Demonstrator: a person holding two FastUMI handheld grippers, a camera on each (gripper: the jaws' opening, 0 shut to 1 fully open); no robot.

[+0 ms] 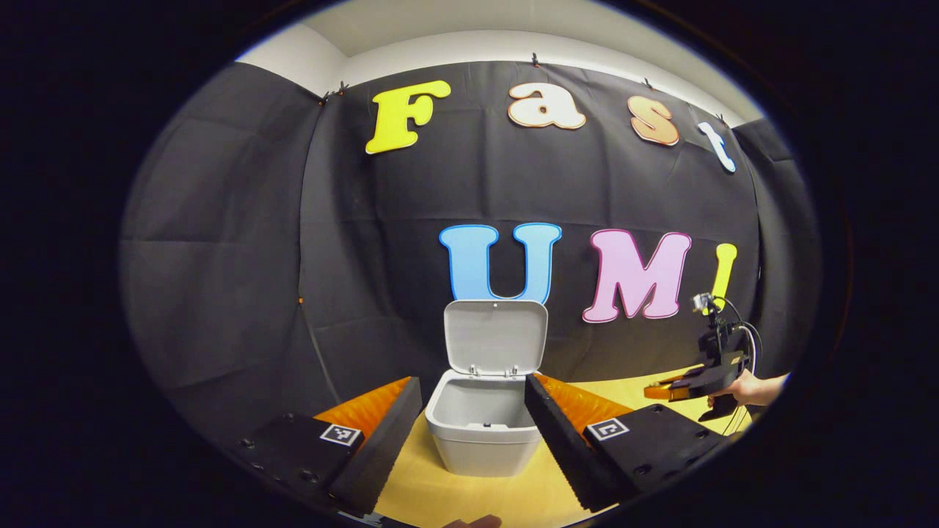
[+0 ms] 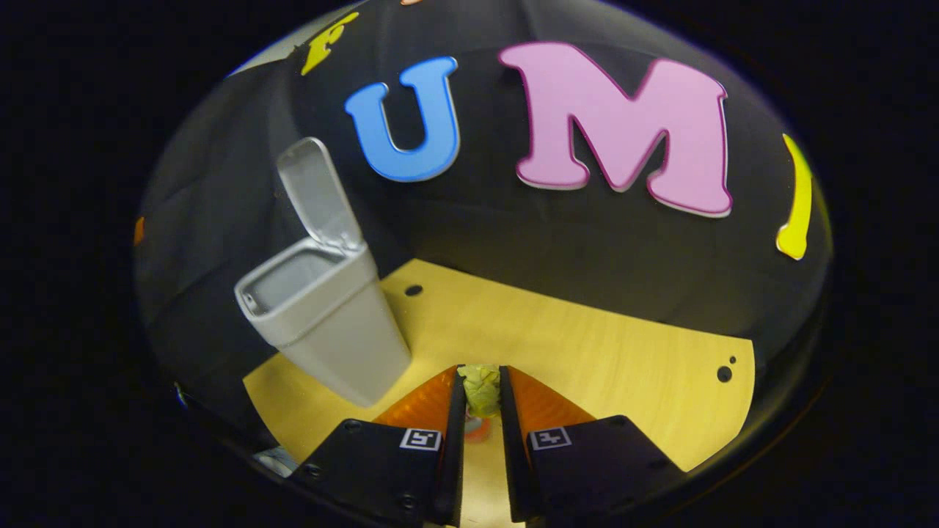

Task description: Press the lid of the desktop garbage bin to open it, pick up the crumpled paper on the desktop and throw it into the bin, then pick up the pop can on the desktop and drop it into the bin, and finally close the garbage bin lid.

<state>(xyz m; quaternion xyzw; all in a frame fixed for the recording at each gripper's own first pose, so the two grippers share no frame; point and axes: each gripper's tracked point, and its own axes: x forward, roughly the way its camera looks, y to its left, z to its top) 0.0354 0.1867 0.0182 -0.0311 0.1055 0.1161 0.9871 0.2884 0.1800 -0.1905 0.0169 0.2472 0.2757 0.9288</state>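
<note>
A light grey desktop garbage bin (image 1: 480, 433) stands on a pale yellow wooden tabletop (image 1: 455, 499), in front of a black cloth wall. Its lid (image 1: 496, 336) is swung up on hinges at the back rim and stands almost upright, so the mouth is uncovered. Seen from the left gripper view, the inside looks plain grey, with a small dark catch on the near inner wall; no rubbish can be made out in the part of the interior that shows.

The left gripper (image 1: 473, 400) faces the bin squarely, its two fingers spread wide to either side of the bin's upper body, holding nothing.

Off to the right in that same view, a hand (image 1: 748, 387) holds the right gripper (image 1: 664, 391) above the tabletop, well apart from the bin.

In the right gripper view, the right gripper's two fingers are drawn close together and clamp the crumpled paper (image 2: 480, 389), a yellowish-green wad pinched between the tips and lifted above the table. A small reddish object below the wad, between the fingers, is too blurred to identify. The bin (image 2: 323, 315) stands to the left, tilted by the lens, lid (image 2: 317, 192) raised and mouth open.
</note>
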